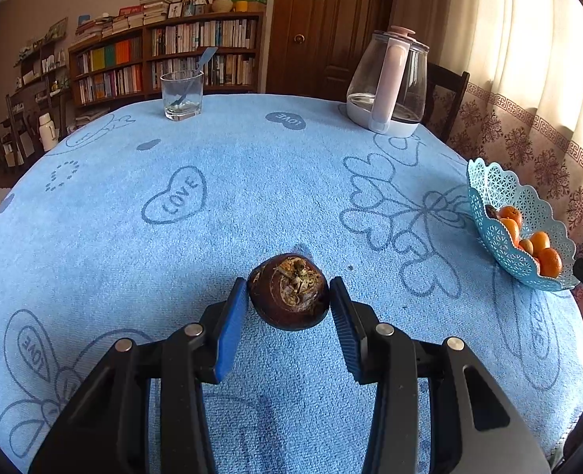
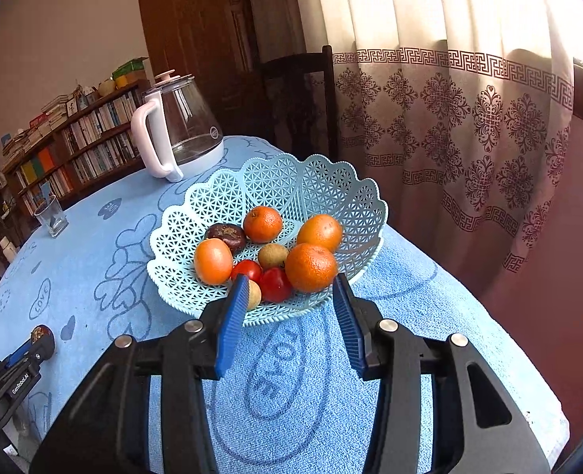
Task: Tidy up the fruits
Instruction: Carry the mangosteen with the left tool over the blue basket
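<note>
Currently left gripper (image 1: 289, 296) clamped on water chestnut (image 1: 289, 291), frame centre; light, hard, slick skin, so you keep pads on flat sides. Right gripper (image 2: 289, 296) apart, empty, over basket (image 2: 354, 197) rim.

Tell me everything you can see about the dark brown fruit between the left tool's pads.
The dark brown fruit is round and squat, with a glossy, smooth skin and a dry, pale, flaky crown facing up toward the camera. The left tool grips it at both sides with its blue pads, above the blue cloth.
</note>
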Demonstrator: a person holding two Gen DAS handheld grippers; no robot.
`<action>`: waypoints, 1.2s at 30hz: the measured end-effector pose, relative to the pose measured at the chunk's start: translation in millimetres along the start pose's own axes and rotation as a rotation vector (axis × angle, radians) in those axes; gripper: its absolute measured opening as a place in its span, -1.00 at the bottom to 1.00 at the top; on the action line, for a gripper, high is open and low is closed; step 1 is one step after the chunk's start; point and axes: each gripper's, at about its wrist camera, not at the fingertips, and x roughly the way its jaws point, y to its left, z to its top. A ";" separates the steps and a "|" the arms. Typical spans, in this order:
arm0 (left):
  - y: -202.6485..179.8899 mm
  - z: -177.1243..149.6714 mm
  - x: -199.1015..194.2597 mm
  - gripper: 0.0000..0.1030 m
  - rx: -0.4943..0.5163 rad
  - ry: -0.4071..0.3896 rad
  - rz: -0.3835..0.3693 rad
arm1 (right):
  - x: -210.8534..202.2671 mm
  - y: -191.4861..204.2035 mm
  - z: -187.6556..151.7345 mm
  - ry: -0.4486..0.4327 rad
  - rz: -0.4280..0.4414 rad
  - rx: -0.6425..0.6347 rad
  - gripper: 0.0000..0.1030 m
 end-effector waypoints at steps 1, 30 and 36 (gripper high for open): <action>0.4 0.1 0.6 -0.17 -0.002 0.002 0.001 | -0.3 -0.5 -2.8 0.006 0.004 0.003 -0.12; -70.2 14.7 -17.5 -0.17 0.141 -0.035 0.027 | 3.2 -46.6 -9.7 0.043 0.040 0.129 -0.05; -99.0 23.1 -16.8 -0.17 0.198 -0.049 0.005 | 9.1 -54.0 -14.6 0.062 0.049 0.151 -0.04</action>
